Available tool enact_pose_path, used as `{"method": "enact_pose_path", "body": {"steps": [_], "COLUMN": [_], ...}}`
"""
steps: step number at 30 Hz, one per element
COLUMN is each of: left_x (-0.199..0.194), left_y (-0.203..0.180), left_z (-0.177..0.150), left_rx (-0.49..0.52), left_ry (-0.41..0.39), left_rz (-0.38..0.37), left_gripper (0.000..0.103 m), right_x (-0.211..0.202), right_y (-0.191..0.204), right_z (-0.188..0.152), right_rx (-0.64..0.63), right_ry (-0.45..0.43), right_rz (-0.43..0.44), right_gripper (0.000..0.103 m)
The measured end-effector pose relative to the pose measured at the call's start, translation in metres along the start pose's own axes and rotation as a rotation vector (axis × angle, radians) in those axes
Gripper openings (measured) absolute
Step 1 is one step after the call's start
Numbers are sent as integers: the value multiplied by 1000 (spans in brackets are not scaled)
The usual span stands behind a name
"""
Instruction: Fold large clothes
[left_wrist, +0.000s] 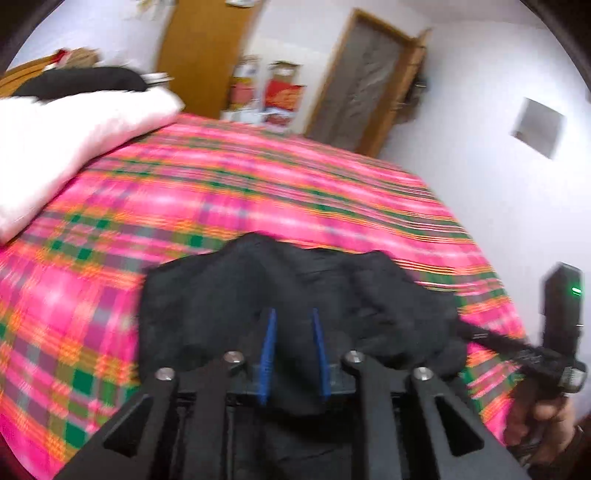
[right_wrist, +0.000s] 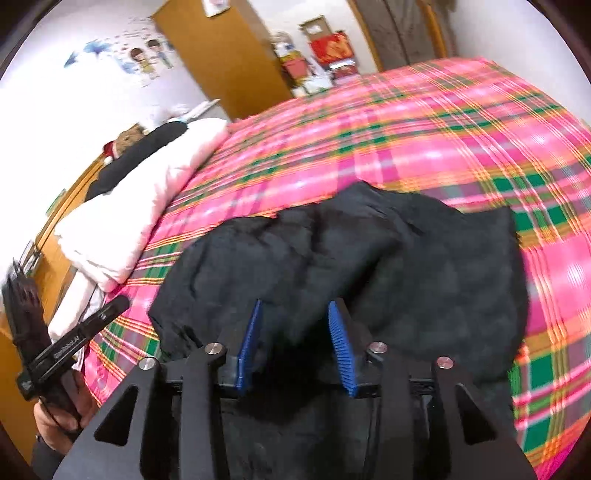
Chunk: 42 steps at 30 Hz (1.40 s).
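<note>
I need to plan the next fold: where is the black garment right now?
The black garment lies bunched on the pink plaid bedspread, just ahead of both grippers, with the white pillow to its left in the right wrist view.

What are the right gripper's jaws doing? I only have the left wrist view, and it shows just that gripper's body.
Observer: The right gripper is open, with its blue pads apart.
Operator: Is cloth near it?
Observer: Yes, the garment lies bunched just beyond its tips, on the bedspread.
Operator: Anything else I miss?
Observer: Cartoon stickers on the wall at far left.
</note>
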<state>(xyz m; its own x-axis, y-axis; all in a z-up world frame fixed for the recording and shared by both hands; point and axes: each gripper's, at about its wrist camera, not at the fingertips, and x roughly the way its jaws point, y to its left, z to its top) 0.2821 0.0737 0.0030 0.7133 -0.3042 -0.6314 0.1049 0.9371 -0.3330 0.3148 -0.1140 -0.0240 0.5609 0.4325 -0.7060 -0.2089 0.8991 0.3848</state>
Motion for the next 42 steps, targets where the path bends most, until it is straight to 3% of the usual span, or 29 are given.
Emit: {"method": "enact_pose_path", "body": {"steps": [3, 5, 10, 17, 19, 25, 27, 29, 33, 34, 35, 36, 38, 42], "left_x": [23, 39, 79, 80, 75, 64, 62, 64, 69, 69, 69, 70, 70, 58], "left_y": [-15, -15, 0, 1, 2, 17, 18, 19, 23, 24, 26, 27, 29, 34], "left_z": [-11, -26, -59, -69, -69, -62, -59, -59, -59, -59, -59, -58, -57, -57], "left_rx": [51, 63, 109, 118, 106, 28, 18, 22, 17, 12, 5, -1, -4, -28], "left_ry": [47, 94, 233, 211, 215, 223, 217, 222, 242, 246, 250, 252, 258, 261], "left_rz": [-50, -45, 68, 83, 91, 71, 69, 72, 71, 70, 68, 68, 84, 101], "left_gripper": [26, 26, 29, 30, 39, 41, 41, 41, 41, 41, 41, 41, 41, 41], "right_x": [29, 47, 73, 73, 62, 3, -6, 2, 30, 33, 35, 36, 35, 44], "right_y": [1, -5, -22, -22, -23, -46, -64, -82, -105, -101, -97, -94, -84, -80], "right_z": [-18, -31, -62, -70, -69, -42, -28, -19, -12, -10, -11, -12, -17, -35], "right_rx": [-41, -44, -8, 7, 21, 100, 168, 235, 351, 350, 334, 320, 282, 273], "right_ry": [66, 112, 142, 133, 143, -16, -70, -65, 4, 2, 10, 14, 11, 47], "right_rz": [-29, -58, -67, -74, -52, -40, -35, -33, 20, 33, 34, 34, 26, -8], "right_gripper": [39, 39, 38, 38, 38, 39, 45, 58, 58, 52, 28, 21, 14, 13]}}
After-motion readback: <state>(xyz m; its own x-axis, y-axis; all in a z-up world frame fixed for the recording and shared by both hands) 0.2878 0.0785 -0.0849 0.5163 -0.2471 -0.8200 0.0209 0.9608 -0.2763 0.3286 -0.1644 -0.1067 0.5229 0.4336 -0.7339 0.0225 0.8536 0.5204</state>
